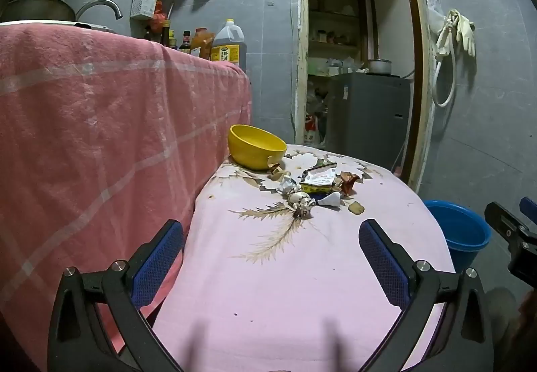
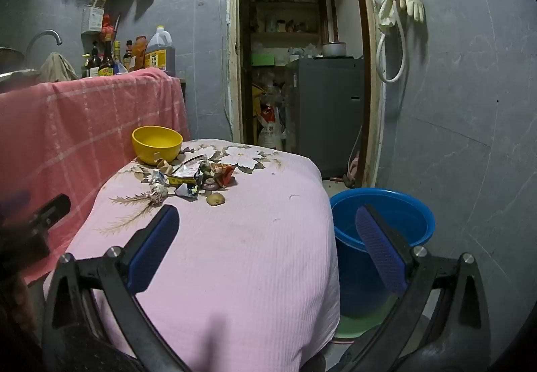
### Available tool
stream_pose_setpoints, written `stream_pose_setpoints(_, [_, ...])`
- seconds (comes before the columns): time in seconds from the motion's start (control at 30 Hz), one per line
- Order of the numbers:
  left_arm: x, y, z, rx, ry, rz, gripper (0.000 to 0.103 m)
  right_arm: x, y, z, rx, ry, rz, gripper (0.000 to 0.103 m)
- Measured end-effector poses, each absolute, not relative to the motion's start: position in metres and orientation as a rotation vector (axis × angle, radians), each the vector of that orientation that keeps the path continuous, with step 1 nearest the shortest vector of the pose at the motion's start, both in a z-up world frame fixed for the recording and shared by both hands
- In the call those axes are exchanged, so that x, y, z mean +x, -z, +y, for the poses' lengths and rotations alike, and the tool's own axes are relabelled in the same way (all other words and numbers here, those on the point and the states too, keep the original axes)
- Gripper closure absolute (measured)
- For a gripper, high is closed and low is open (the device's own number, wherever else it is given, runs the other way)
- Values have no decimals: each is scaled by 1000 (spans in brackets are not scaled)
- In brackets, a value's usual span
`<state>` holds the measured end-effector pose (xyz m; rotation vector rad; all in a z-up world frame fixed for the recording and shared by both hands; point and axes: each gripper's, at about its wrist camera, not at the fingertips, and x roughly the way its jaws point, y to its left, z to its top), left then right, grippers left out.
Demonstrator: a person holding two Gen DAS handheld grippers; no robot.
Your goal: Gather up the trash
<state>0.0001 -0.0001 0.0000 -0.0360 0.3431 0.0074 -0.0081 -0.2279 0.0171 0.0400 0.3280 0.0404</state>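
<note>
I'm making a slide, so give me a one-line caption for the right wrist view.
Open right gripper poised over the pink-clothed table, trash pile and yellow bowl ahead, blue bucket beside it.

Left gripper jaws spread wide, blue pads, holding nothing, above the pink floral cloth. Trash pile near the far end: crumpled wrappers, a yellow packet, scraps. Yellow bowl just behind the pile, at the edge. Blue bucket on the floor right of the table. Right gripper partly visible at the right edge.
</note>
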Motion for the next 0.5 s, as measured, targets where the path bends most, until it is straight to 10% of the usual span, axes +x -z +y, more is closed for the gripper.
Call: stream_pose_setpoints(0.5, [0,0,0,-30,-8,341,1,-8,-16,-228,40,-40,334,0])
